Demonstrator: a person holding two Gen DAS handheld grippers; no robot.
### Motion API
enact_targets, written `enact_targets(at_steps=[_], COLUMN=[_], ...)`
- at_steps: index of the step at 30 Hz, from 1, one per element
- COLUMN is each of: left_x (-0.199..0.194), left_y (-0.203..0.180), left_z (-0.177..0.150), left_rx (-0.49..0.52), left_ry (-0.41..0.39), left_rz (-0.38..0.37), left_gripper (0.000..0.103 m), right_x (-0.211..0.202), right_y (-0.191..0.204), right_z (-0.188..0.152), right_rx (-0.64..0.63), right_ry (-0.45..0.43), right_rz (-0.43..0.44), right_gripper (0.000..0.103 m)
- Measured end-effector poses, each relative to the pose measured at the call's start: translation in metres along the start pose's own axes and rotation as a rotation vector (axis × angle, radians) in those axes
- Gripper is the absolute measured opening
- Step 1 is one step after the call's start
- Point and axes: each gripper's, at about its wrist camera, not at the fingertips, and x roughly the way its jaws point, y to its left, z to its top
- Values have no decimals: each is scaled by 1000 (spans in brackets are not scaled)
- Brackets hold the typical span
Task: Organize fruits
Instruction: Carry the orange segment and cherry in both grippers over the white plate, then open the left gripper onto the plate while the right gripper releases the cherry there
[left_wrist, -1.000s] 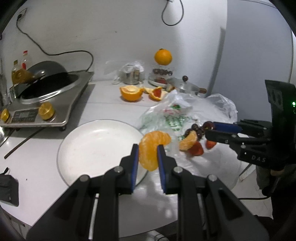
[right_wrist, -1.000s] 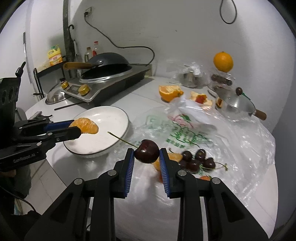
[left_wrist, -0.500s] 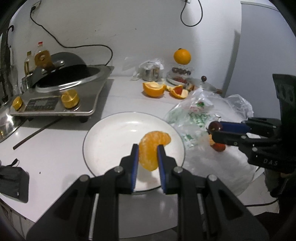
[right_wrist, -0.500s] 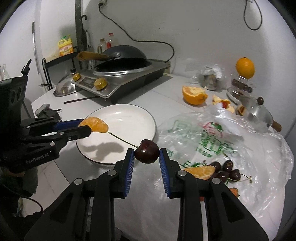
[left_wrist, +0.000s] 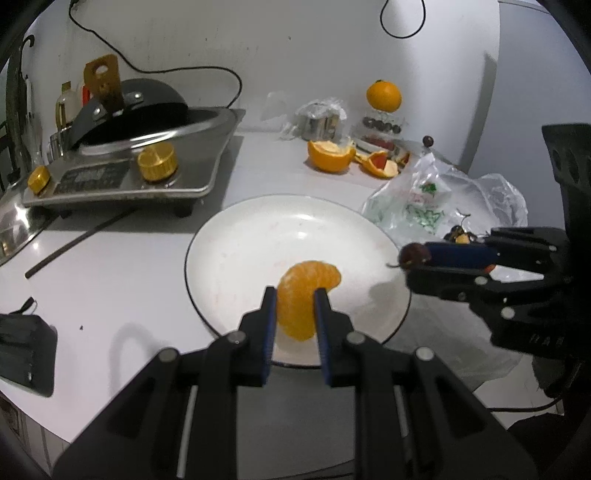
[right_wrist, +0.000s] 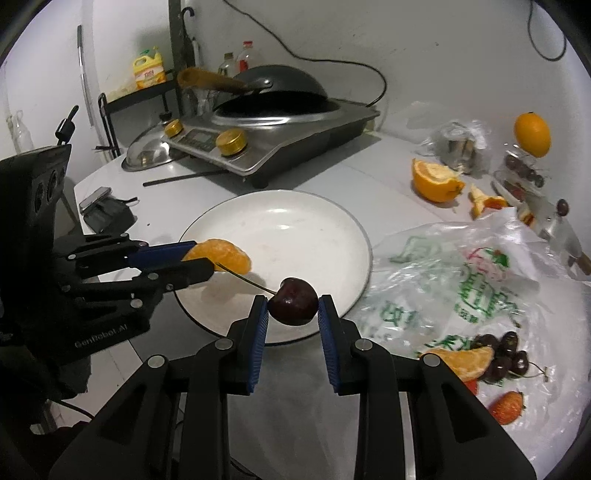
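1. The left gripper (left_wrist: 295, 306) is clamped on a peeled orange segment (left_wrist: 306, 295), pinched between its blue-padded fingers (left_wrist: 269, 325) with the upper curve of the segment sticking out above them.
2. In the left wrist view, that segment hangs over the near part of the white plate (left_wrist: 258, 229); whether it touches the plate cannot be told.
3. The right gripper (right_wrist: 292, 314) is closed on a dark cherry (right_wrist: 293, 306), held by its sides between the two pads, and the thin stem (right_wrist: 245, 278) points away toward the left gripper.
4. From the right wrist view, the cherry sits over the near rim of the plate, on the side closest to the plastic bag (right_wrist: 480, 273).
5. The two grippers face the plate from opposite sides, the left one's segment near the plate's left edge and the cherry just beside it, apart but close.
6. On the plastic bag lie more fruit: another orange segment (right_wrist: 461, 360), a cluster of dark cherries (right_wrist: 506, 356) touching it, and a strawberry (right_wrist: 508, 408) nearer the camera.
7. Farther back on the white table (left_wrist: 110, 280) are a half orange peel (left_wrist: 330, 155) and a whole orange (left_wrist: 383, 95) perched on a container.
8. An induction cooker (left_wrist: 129, 173) carrying a black wok (left_wrist: 147, 107) stands behind the plate.
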Motion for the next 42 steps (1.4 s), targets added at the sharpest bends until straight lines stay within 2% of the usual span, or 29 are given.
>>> enact_targets(at_steps=[11,22,24,32,34,35,36,42], left_x=[12,14,12,5,3,2,0,-8], left_y=[2,7,8,6,4,3,2,-5], left_z=[-2,-3,-3,-5,-5,-5,-4,-1], left_rx=[-3,-29,-29,-38,-34,-33,-36,-29], left_ry=[30,61,58,54,48,43,37,24], left_rz=[-7,6,8,40,44,45,45,73], left_gripper=[20,22,28,33,44,54,56,57], right_x=[31,40,40,33,30,28,27,13], right_y=[8,6,7,4,3,3,2,-1], right_z=[-1,-1,-1,-1,-2,-2,-2,-4], right_rx=[0,13,12,22,24,25,25,28], right_ry=[61,83,83,67,61,56,53,24], right_rz=[32,45,43,38,38,38,36,22], right_gripper=[30,30,30,36,40,40,40,41])
